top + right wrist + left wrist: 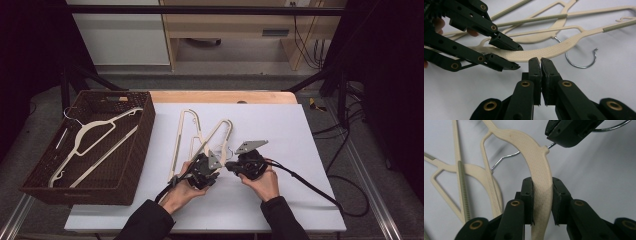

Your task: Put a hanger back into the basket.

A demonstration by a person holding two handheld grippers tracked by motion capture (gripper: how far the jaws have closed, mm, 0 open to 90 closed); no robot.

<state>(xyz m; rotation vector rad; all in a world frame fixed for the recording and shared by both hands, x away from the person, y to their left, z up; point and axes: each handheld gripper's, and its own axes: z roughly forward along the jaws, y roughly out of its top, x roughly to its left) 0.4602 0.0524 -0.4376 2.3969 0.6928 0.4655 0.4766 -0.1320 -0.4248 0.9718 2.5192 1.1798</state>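
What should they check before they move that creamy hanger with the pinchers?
1. Left gripper clamped on the cream plastic hanger's arm: ok.
2. Right gripper shut on that hanger's thin metal hook: ok.
3. Held hanger free of the second cream hanger on the white table: cannot tell; the second hanger's wire hook passes behind the held arm.
4. Room in the brown woven basket: ok; one cream hanger lies inside.
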